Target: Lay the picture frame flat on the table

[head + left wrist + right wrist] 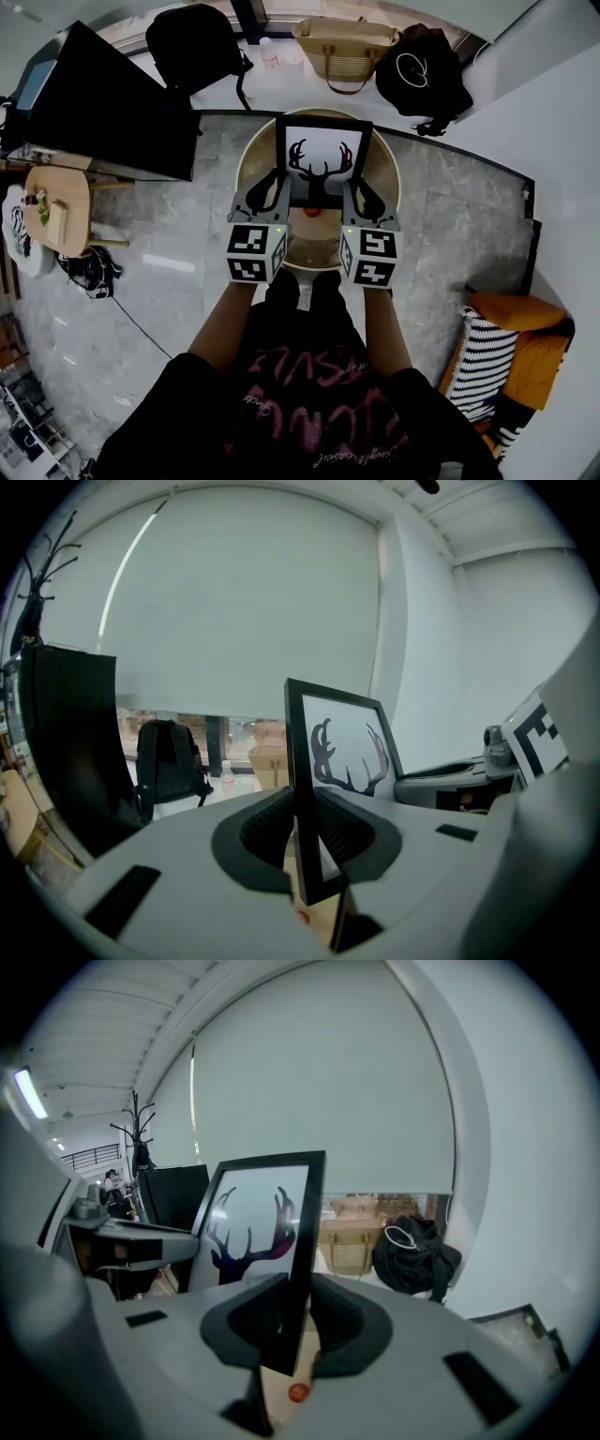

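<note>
A black picture frame (319, 161) with a deer-antler print is held up over the round wooden table (382, 167), tilted with its face toward me. My left gripper (270, 192) is shut on the frame's left edge (302, 799). My right gripper (364, 197) is shut on the frame's right edge (302, 1251). The frame's lower corner ends just past each gripper's jaws. A small red dot (312, 212) shows on the tabletop below the frame.
A black backpack (192, 45), a woven basket bag (345, 49) and another black bag (424, 70) sit on the floor beyond the table. A dark panel (103, 108) stands at left, a small wooden side table (58, 211) further left, and an orange seat with a striped cushion (506, 356) at right.
</note>
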A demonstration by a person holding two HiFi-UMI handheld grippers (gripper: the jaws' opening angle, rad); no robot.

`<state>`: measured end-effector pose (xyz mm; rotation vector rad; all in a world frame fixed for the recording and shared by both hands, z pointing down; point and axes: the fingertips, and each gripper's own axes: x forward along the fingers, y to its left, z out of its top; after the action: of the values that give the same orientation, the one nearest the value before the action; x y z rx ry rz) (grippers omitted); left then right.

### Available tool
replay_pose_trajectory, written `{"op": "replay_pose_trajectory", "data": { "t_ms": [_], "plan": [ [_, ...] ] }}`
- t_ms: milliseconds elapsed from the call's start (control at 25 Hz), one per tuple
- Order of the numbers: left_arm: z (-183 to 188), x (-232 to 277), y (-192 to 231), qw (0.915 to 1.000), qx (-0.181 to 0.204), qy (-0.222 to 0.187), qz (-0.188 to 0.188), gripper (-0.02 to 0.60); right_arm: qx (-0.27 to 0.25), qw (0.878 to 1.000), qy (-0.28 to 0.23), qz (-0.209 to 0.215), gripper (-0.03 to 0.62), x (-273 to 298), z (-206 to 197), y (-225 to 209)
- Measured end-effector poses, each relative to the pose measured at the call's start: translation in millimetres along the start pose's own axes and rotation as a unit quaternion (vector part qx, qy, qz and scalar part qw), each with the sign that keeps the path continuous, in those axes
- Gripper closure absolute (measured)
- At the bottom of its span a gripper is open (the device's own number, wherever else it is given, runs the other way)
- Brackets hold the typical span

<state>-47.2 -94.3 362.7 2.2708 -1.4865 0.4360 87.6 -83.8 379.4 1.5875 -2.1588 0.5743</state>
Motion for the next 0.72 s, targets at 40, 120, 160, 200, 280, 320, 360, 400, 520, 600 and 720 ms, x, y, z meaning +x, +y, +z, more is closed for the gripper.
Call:
{"op": "replay_pose_trajectory", "data": {
  "t_ms": [40,120,160,200,280,320,360,400,520,600,720],
  "plan": [
    [-2.9,1.4,1.5,1.0000,-0.001,0.003,0.001,0.509,0.001,1.000,0.003,0.001,0.511,2.1,-2.5,0.6],
    [-10.6,4.6,4.0,0.9999,-0.001,0.009,0.004,0.509,0.001,1.000,0.008,0.002,0.511,6.0,-8.9,1.4],
    [-15.4,5.6,4.4,0.9999,-0.003,0.014,0.005,0.509,0.002,1.000,0.012,0.002,0.511,7.0,-13.0,1.6],
    [-20.1,6.0,4.7,0.9998,-0.004,0.018,0.006,0.509,0.002,1.000,0.016,0.002,0.511,7.9,-17.4,2.0],
    [-26.4,6.0,7.2,0.9997,-0.007,0.024,0.007,0.509,0.005,1.000,0.023,0.003,0.511,11.6,-23.6,4.1],
    [-28.4,6.2,9.9,0.9996,-0.009,0.025,0.007,0.509,0.006,1.000,0.026,0.004,0.511,14.3,-25.3,5.9],
    [-30.6,6.3,12.8,0.9995,-0.012,0.026,0.008,0.509,0.006,1.000,0.028,0.006,0.511,16.7,-27.0,8.1],
    [-33.7,5.8,15.4,0.9995,-0.015,0.028,0.009,0.509,0.005,1.000,0.030,0.007,0.511,18.4,-29.3,10.5],
    [-46.5,3.0,18.9,0.9990,-0.023,0.036,0.012,0.509,0.005,0.999,0.039,0.009,0.511,20.1,-40.4,16.0],
    [-54.7,1.9,19.2,0.9987,-0.026,0.043,0.013,0.509,0.006,0.999,0.046,0.010,0.511,20.5,-48.0,17.5],
    [-65.6,1.0,18.3,0.9981,-0.030,0.051,0.014,0.509,0.009,0.998,0.056,0.012,0.511,20.5,-59.1,18.3]
  ]
}}
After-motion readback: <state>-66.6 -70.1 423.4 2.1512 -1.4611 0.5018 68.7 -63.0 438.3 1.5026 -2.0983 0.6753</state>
